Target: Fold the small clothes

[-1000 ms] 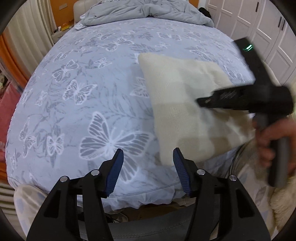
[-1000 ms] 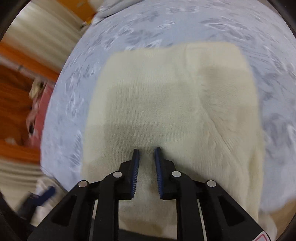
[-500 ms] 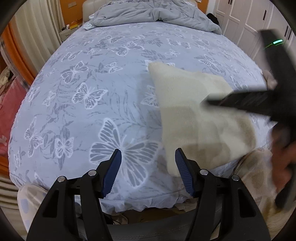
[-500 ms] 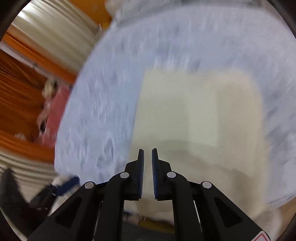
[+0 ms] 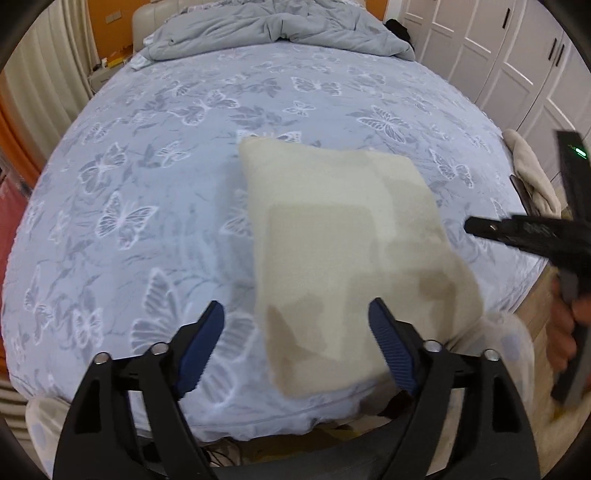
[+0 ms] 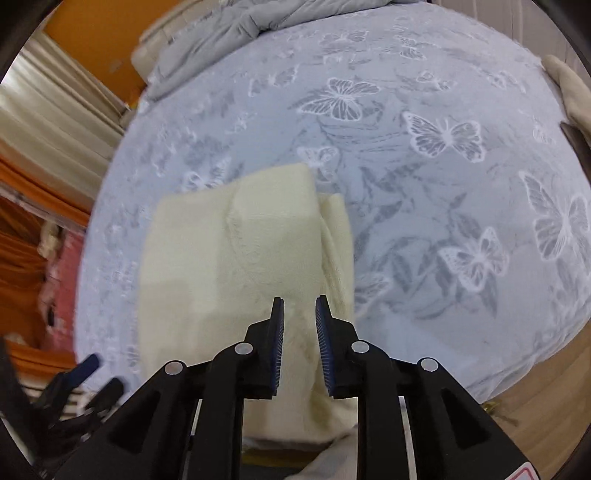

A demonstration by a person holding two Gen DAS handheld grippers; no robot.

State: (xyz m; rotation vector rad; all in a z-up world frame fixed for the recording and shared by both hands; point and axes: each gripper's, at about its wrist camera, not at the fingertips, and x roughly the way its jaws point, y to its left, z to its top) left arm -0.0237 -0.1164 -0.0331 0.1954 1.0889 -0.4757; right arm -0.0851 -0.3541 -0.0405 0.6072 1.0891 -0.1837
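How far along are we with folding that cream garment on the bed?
Done: the cream knit garment lies in a compact rectangle near the bed's front edge, layers stacked. In hand: nothing. The left gripper hangs wide open above it; the right gripper, narrowly open, has just been opening, empty. Left: possibly the beige cloth at the bed's right edge.

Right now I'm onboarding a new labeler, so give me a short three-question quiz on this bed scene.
1. True or false: the cream garment lies folded on the butterfly sheet.
2. Which gripper has the wider gap: left gripper or right gripper?
3. What lies at the head of the bed: A) grey duvet, B) red pillow, C) laptop?

Key: 1 true. 2 left; both have just been opening, with nothing pinched between the pads. 3 A.
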